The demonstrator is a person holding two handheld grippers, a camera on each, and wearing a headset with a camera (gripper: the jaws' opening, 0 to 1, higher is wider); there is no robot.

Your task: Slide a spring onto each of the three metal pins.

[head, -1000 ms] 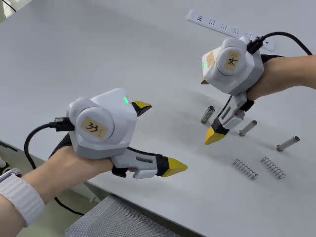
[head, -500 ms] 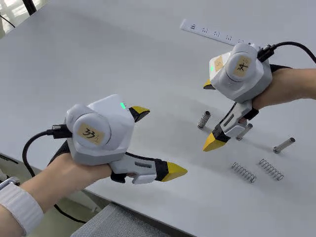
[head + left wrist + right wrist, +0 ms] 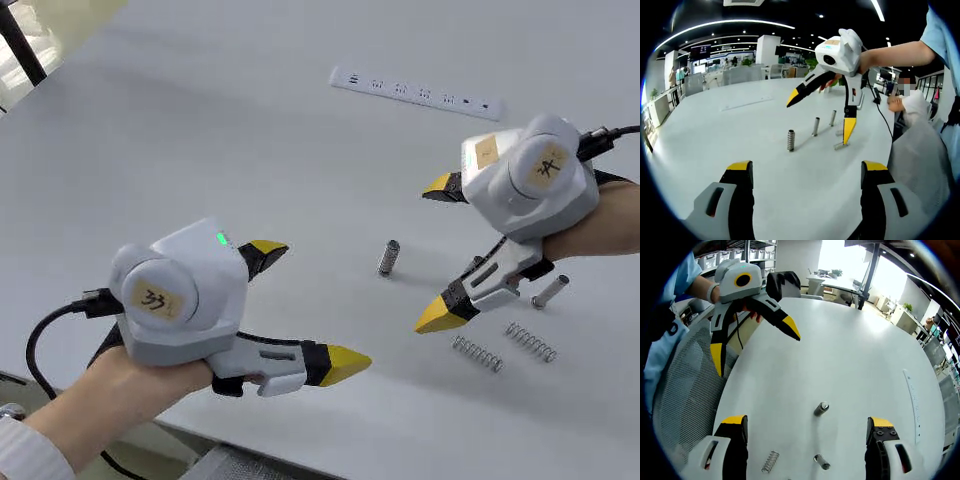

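**Head view.** A white table (image 3: 200, 120) carries a white power strip (image 3: 415, 92) toward its far edge. The left gripper (image 3: 315, 302) is held over the near edge, its yellow-tipped jaws spread wide with nothing between them. The right gripper (image 3: 435, 252) hangs over the right part of the table, its jaws equally wide apart and empty. Between the two grippers stands the sprung pin (image 3: 389, 257), a metal pin carrying a spring. A bare pin (image 3: 550, 290) stands just beside the right gripper's body. A loose spring (image 3: 476, 352) lies near that gripper's lower jaw tip, and a second loose spring (image 3: 529, 341) lies just beside the first, apart from it.

**Left gripper view.** An open-plan office lies behind the table. The left gripper (image 3: 807, 167) shows both jaws far apart and empty. Three pins stand upright in a row ahead. The sprung pin (image 3: 791, 140) is nearest, then a second bare pin (image 3: 816, 126), then the bare pin (image 3: 833, 118). The right gripper (image 3: 819, 120) is above them with its jaws wide. One of its tips points down close to the loose spring (image 3: 840, 146).

**Right gripper view.** The right gripper (image 3: 807, 421) gapes, holding nothing. A farther pin (image 3: 821, 408) and a nearer pin (image 3: 821, 461) stand ahead. It cannot be told whether either carries a spring. A loose spring (image 3: 770, 461) lies to the left of the nearer pin. The left gripper (image 3: 755, 350) hangs open over the table's edge, above a mesh chair (image 3: 675, 405).
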